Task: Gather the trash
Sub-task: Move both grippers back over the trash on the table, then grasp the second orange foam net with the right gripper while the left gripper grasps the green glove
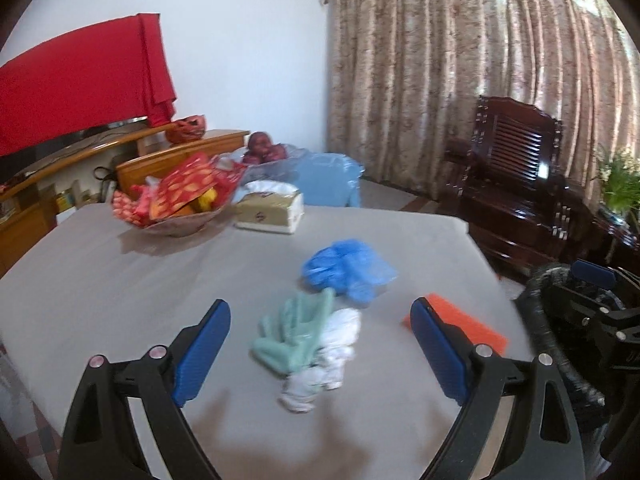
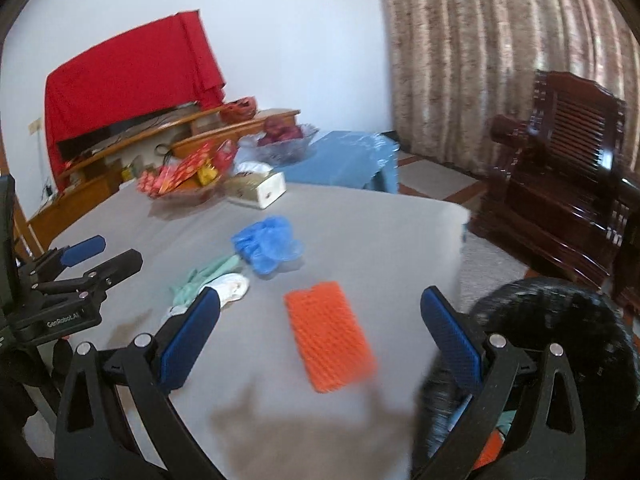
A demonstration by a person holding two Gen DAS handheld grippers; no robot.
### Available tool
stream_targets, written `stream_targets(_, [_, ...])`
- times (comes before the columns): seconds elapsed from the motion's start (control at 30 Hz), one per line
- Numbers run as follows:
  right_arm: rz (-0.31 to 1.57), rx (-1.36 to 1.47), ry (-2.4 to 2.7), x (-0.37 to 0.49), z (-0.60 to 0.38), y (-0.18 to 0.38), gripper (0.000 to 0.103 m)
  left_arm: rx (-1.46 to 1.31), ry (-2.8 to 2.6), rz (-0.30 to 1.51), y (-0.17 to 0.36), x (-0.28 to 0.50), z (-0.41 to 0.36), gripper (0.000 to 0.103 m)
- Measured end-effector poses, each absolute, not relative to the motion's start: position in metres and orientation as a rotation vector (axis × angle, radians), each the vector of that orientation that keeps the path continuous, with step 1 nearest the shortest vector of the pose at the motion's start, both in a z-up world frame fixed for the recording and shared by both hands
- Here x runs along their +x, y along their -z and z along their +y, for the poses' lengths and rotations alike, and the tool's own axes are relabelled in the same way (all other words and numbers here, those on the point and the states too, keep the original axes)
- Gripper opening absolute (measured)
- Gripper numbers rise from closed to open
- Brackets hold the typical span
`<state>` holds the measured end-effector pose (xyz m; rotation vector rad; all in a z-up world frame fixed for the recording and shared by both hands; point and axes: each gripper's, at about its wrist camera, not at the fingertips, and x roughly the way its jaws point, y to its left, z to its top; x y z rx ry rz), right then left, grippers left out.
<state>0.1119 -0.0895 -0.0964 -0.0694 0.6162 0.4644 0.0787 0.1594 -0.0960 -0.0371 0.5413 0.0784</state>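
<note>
Grey worktop point(image 1: 100, 280) carries our trash: green and white wads point(image 1: 304, 340) lie before the left claw point(image 1: 320, 344), gaping, empty. Only the right claw point(image 2: 320, 336), equally wide, shows the whole orange mesh point(image 2: 330, 338); the black bin point(image 2: 560, 320) is blurred.

Black claw point(image 1: 320, 344) — blue ribbed pads point(image 1: 204, 350)
</note>
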Motion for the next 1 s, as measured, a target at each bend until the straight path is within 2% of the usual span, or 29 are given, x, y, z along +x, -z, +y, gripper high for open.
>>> stream_targets(0.3, [0.727,-0.123,-0.434,0.150,-0.060,0.150,0.097,-0.058,-0.144,0.594,0.124,0.081,0.189,0.090])
stream_targets(0.7, [0.825,-0.139,-0.395,0.179,-0.062,0.181,0.085,-0.065,-0.148,0.632,0.145,0.093,0.192,0.090])
stream_targets(1.0, [0.884,-0.185,-0.408,0.176,-0.052,0.198,0.064,-0.054,-0.120,0.649,0.154,0.100,0.181,0.089])
